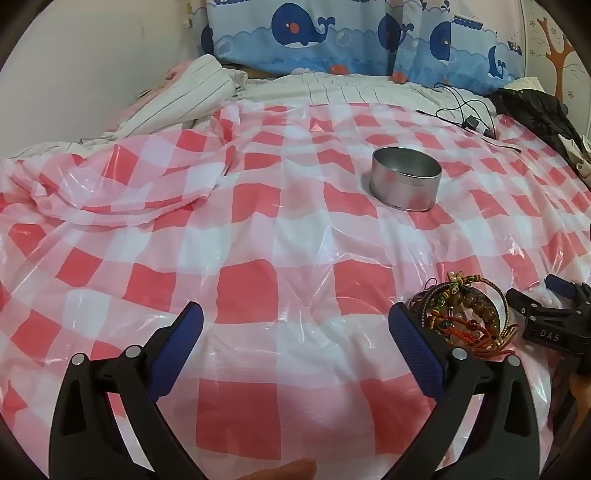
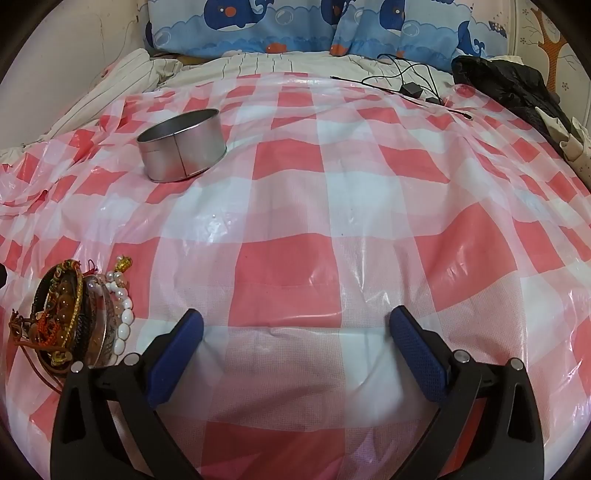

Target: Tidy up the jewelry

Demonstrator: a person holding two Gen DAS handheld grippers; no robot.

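A: Which step is this?
B: The start, I'd say. The bracelets (image 1: 461, 317) lie heaped on the bed (image 1: 258, 229), between both hand-held grippers; the tin (image 1: 405, 178) stands well apart.
A: Grippers?
B: Left (image 1: 295, 321) and right (image 2: 295, 325) both released, holding nothing. Next: close on one bracelet, carry it to the tin.

My two cameras sit low, side by side, facing the whale pillows (image 1: 306, 33). Both see the round silver tin (image 1: 405, 179) and red-white checked plastic sheet (image 2: 332, 206).

Black tongs (image 1: 295, 325) with ribbed blue pads (image 1: 177, 343), silver pivot screws (image 1: 133, 351)
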